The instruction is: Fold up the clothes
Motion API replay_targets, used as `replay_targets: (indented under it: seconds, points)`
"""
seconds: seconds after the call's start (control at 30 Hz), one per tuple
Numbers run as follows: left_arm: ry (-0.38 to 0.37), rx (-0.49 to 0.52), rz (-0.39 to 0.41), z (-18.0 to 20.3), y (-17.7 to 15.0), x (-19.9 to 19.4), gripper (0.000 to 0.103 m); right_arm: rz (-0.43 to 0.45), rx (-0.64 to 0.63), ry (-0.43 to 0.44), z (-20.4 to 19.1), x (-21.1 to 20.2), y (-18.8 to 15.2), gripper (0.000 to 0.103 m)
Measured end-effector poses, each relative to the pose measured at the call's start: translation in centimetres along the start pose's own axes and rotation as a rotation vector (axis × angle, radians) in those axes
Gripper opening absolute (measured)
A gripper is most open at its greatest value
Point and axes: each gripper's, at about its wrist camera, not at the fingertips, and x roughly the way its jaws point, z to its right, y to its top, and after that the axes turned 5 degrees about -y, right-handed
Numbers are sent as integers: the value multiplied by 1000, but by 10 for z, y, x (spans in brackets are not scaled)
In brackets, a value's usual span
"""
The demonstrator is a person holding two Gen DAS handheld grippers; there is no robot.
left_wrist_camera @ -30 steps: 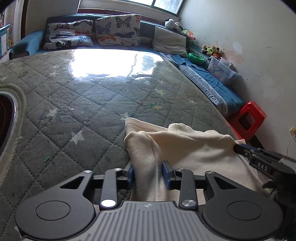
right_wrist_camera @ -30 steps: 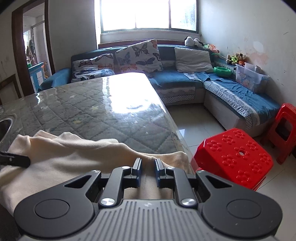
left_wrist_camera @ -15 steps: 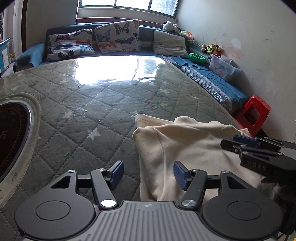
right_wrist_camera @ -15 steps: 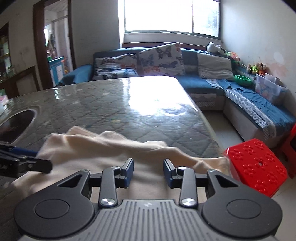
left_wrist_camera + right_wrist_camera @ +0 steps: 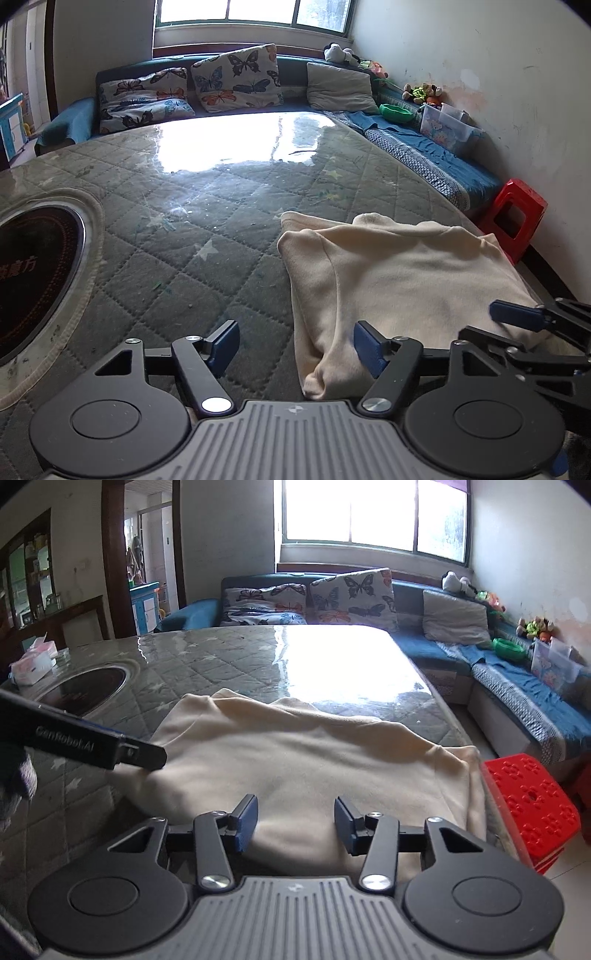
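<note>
A cream garment (image 5: 399, 273) lies folded on the quilted green table cover (image 5: 207, 229), near the table's right front edge. My left gripper (image 5: 295, 349) is open and empty, just above the garment's near left corner. My right gripper (image 5: 295, 823) is open and empty, above the garment's (image 5: 295, 760) near edge. The right gripper also shows at the right of the left wrist view (image 5: 535, 325). The left gripper's finger shows at the left of the right wrist view (image 5: 92, 744).
A round dark cooktop (image 5: 33, 273) is set into the table at the left. A tissue pack (image 5: 31, 662) lies at the far left. Red plastic stools (image 5: 528, 805) stand beside the table's right edge. A blue sofa with cushions (image 5: 236, 85) runs behind.
Both grippers have opened, let go of the garment and pulled back and up. The garment now lies flat on the table.
</note>
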Motion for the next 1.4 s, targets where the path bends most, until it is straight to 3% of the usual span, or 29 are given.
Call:
replay_targets:
  seconds: [0.47, 0.57, 0.77, 1.4]
  points:
    - [16, 31, 9, 7, -20, -18, 89, 12, 82, -32, 2, -28, -21, 59]
    - [21, 49, 12, 11, -24, -21, 91, 9, 82, -43, -1, -31, -24, 68]
    - [10, 69, 17, 16, -31, -28, 100, 18, 112, -50, -3, -40, -31, 69]
    - [12, 104, 41, 22, -52, -45, 103, 33, 114, -94, -16, -55, -39, 93]
